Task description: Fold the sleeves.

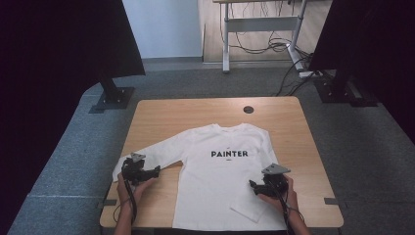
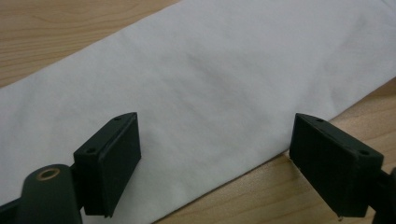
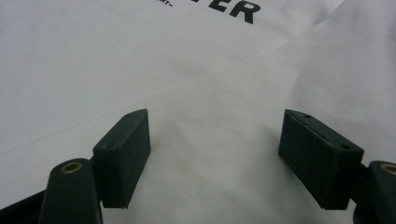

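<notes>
A white long-sleeved shirt [image 1: 220, 181] printed "PAINTER" lies flat on the wooden table [image 1: 274, 115], neck toward the far edge. Its left sleeve [image 1: 159, 149] stretches out to the left; its right sleeve [image 1: 257, 203] is folded down over the body. My left gripper [image 1: 155, 170] is open at that sleeve's cuff end, and in the left gripper view the sleeve [image 2: 224, 88] lies just beneath the spread jaws. My right gripper [image 1: 251, 185] is open over the folded sleeve, and the right gripper view has white cloth [image 3: 210, 154] between its jaws with nothing pinched.
A round cable hole [image 1: 248, 109] sits near the table's far edge. Dark screens on stands [image 1: 113, 95] flank the table at both back corners. A desk frame with loose cables [image 1: 274, 46] stands farther back on the carpet.
</notes>
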Available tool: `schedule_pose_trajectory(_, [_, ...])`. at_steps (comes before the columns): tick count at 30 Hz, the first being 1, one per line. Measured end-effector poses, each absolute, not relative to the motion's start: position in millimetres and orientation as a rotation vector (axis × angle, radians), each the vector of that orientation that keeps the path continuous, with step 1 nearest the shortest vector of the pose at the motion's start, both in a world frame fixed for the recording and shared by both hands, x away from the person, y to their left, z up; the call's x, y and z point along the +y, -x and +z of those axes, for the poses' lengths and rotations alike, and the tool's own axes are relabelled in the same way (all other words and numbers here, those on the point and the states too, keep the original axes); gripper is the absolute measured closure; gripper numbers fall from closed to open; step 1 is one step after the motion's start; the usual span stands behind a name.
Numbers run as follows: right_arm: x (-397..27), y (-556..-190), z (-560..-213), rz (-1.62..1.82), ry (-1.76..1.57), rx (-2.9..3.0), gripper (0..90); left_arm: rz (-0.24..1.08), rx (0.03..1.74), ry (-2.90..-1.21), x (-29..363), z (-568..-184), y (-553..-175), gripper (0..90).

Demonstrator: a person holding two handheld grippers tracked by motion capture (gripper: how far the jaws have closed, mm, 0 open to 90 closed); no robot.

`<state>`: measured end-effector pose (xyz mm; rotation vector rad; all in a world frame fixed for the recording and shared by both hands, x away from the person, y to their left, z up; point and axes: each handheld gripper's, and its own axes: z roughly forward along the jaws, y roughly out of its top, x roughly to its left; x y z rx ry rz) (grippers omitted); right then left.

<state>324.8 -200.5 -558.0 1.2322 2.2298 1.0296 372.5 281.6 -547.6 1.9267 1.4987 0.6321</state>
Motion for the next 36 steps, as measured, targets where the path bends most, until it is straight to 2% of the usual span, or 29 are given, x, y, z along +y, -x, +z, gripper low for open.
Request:
schedule_pose_trajectory(11, [-200.5, -324.8, -558.0, 1.029, -1.232, 2.230, 24.4, 0.643, 1.505, -1.941, 275.3, -547.6, -369.0, 16.6])
schedule_pose_trajectory(23, [-200.5, -324.8, -558.0, 1.029, -1.232, 2.230, 24.3, 0.636, 1.480, -1.955, 251.0, -548.2, -353.3, 16.6])
schedule_pose_trajectory(36, [-200.4, -324.8, -558.0, 1.028, -1.232, 2.230, 24.3, 0.616, 1.481, -1.978, 241.3, -547.7, -346.6, 12.4])
